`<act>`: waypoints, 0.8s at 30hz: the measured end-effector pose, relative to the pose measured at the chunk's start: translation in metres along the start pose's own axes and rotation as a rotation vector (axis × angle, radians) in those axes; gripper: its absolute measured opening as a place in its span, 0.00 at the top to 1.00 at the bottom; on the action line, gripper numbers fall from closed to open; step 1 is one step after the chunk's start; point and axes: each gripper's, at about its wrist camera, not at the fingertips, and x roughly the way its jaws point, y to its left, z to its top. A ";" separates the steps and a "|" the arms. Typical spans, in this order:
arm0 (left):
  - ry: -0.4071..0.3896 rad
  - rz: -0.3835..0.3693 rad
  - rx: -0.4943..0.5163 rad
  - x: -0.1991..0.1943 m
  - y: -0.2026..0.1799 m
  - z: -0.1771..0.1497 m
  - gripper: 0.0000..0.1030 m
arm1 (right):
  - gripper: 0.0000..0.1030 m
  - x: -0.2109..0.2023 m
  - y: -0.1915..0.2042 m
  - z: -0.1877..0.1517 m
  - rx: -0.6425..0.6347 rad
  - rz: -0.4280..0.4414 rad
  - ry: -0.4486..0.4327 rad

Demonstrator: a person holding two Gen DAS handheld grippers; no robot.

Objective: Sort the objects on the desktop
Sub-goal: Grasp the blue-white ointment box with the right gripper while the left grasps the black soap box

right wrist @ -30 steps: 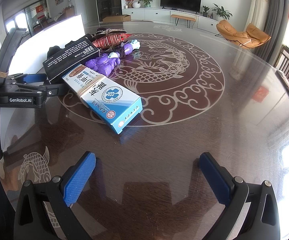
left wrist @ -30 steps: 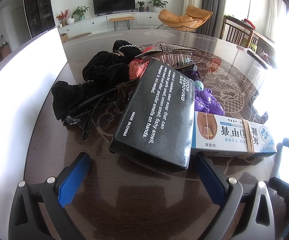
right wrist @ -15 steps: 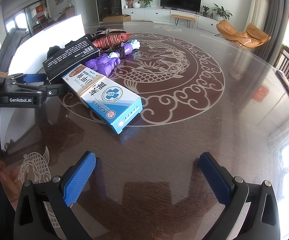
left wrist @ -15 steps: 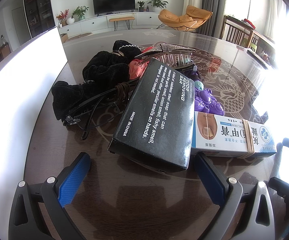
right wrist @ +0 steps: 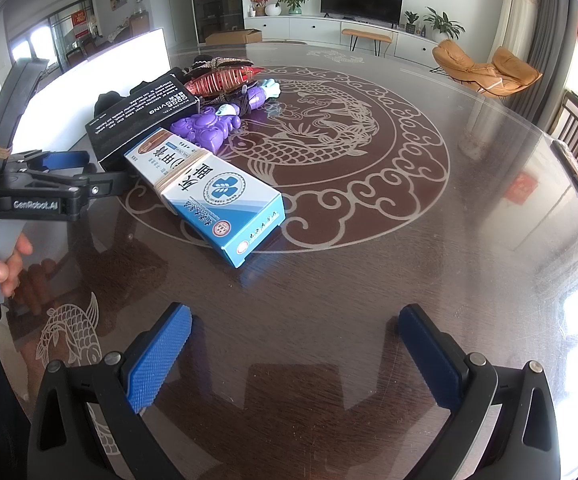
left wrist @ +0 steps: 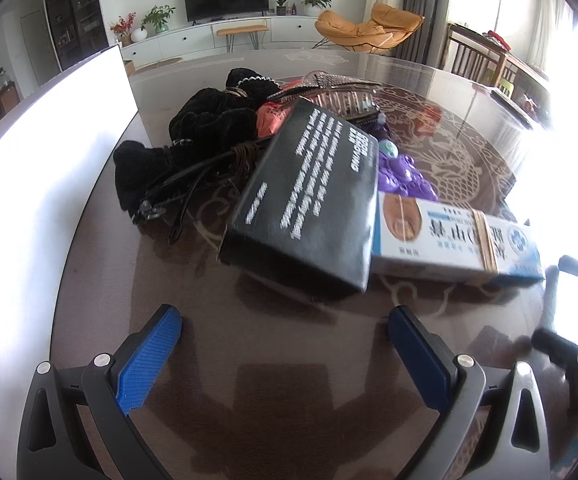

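Both my left gripper and right gripper gape empty; the flat black cardboard box and its pile sit unsorted.

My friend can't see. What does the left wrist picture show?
An open left gripper hovers over a dark table, facing a black box that overlaps a blue-and-white box. Behind them lie black cloth and a purple toy.

Bare table right of the pile, wide open. Black box and blue-white box (touching) block the near side; white panel walls the left.
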 end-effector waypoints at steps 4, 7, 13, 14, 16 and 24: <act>0.004 -0.017 0.023 -0.018 0.008 -0.028 0.00 | 0.00 0.000 0.001 0.000 0.001 0.001 0.000; -0.009 -0.006 0.004 -0.031 0.018 -0.046 0.00 | 0.00 0.000 0.000 0.002 -0.010 0.026 0.002; -0.002 -0.017 -0.028 -0.032 0.015 -0.059 0.00 | 0.00 -0.001 0.037 0.052 -0.273 0.166 -0.060; -0.002 -0.039 -0.039 -0.032 0.013 -0.061 0.00 | 0.00 0.006 0.048 0.062 -0.336 0.195 -0.038; -0.004 -0.072 -0.061 -0.037 0.014 -0.061 0.00 | 0.00 0.027 0.069 0.076 -0.444 0.218 0.031; -0.073 -0.078 0.018 -0.060 0.005 -0.020 0.00 | 0.56 0.037 0.072 0.078 -0.392 0.290 0.076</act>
